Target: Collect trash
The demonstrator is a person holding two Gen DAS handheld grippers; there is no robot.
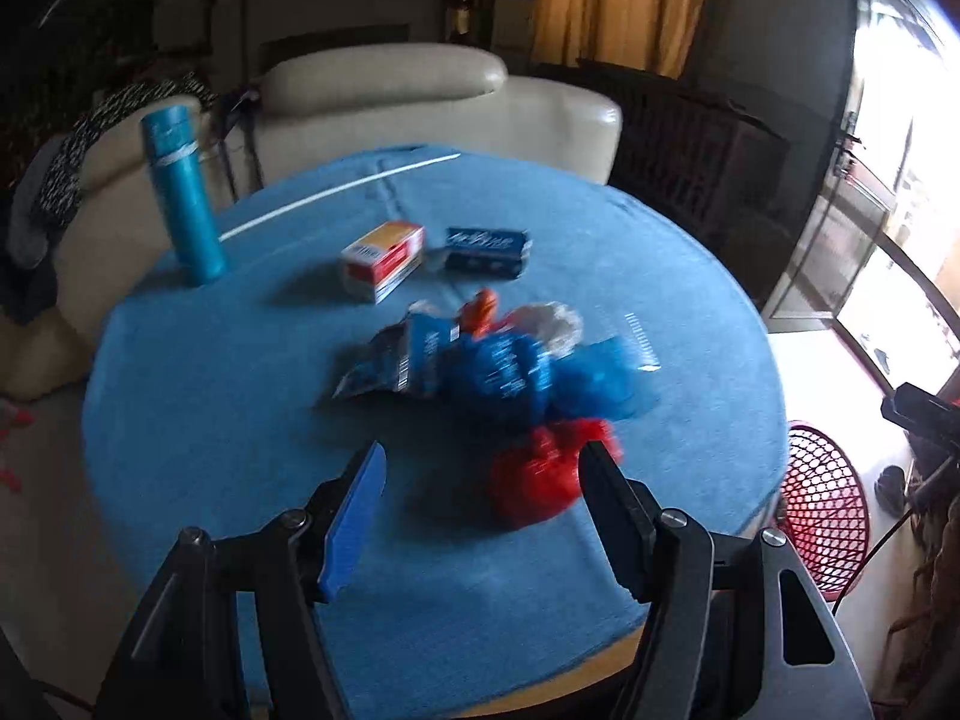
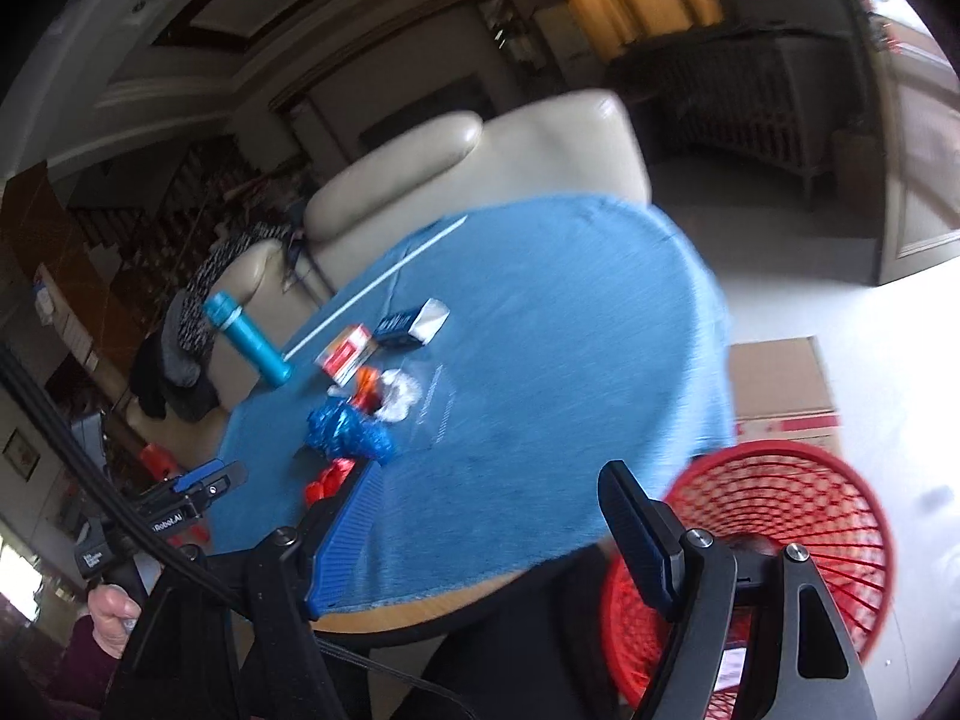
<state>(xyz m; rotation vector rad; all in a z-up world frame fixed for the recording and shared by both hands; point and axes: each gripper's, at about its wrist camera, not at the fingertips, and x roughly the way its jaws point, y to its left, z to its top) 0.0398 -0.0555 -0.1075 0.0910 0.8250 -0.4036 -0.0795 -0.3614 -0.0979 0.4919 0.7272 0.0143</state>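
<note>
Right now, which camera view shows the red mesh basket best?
The right wrist view shows it best: the red mesh basket fills the lower right, with its rim and open weave visible beside the table. The left wrist view catches only a part of the basket at the right edge, past the table.

Round table with blue cloth [image 1: 240, 420] at centre frame; cream leather sofa [image 1: 420, 102] behind it, upper centre, dark patterned garments [image 1: 72, 168] draped over its left arm; yellow-lit curtains [image 1: 624, 0] at top right; dark slatted cabinet [image 1: 690, 138] beneath them; glazed door [image 1: 888, 192] at right edge admitting strong daylight; pale floor [image 2: 810, 252]; cardboard box [image 2: 780, 384] at right, beyond the table.
</note>
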